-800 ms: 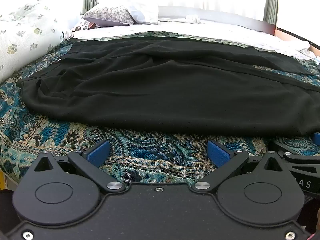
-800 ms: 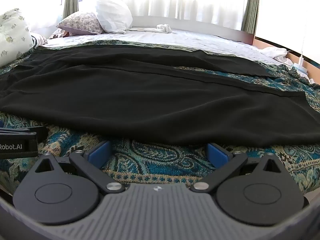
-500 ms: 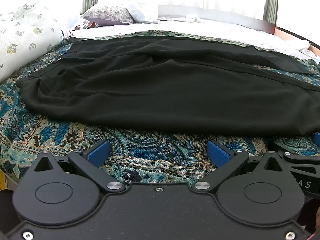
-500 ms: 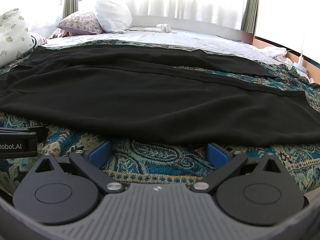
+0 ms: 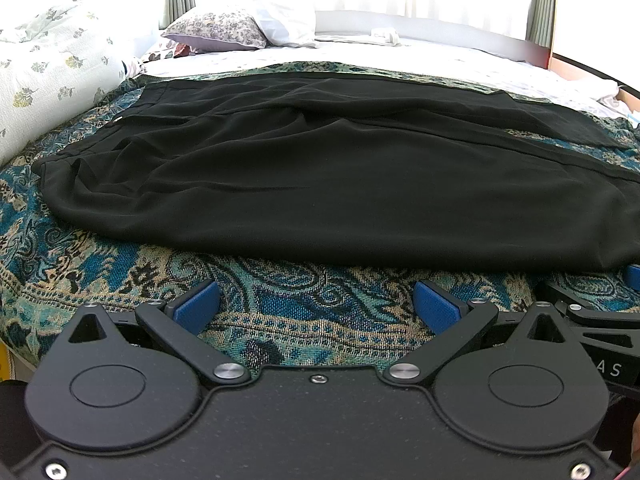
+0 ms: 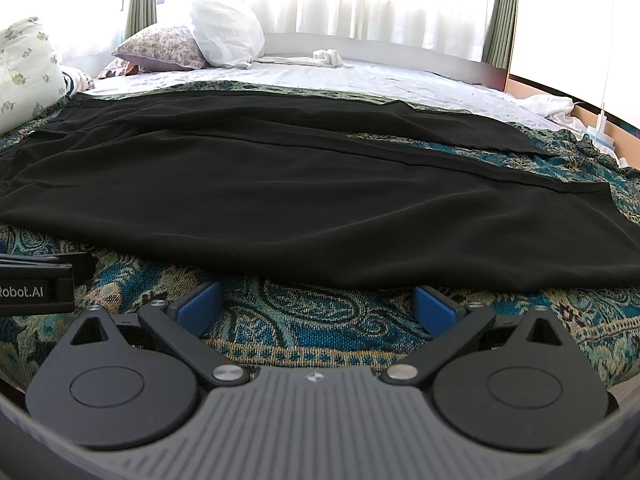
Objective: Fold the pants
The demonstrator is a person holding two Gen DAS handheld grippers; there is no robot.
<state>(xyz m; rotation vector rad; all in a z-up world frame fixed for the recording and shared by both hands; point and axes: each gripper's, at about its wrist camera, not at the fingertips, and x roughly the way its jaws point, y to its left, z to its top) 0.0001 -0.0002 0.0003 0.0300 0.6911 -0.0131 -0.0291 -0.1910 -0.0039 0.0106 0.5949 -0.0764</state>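
Patterned teal bedspread [image 5: 120, 264] covers the bed. Black pants [image 5: 320, 184] lie spread flat across it, waistband left, legs right. Floral pillow [image 6: 160, 48] and white pillow [image 6: 228, 34] sit far left. Left gripper [image 5: 316, 306] and right gripper [image 6: 318, 306] hover near the pants' near edge, jaws wide apart, nothing between them.

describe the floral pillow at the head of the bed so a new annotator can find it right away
Start at the bed's far end under the bright curtained window. On the left there, the floral pillow lies flat, its right end tucked beneath a plain white pillow. Its small dark flower print on a greyish cover sets it apart.
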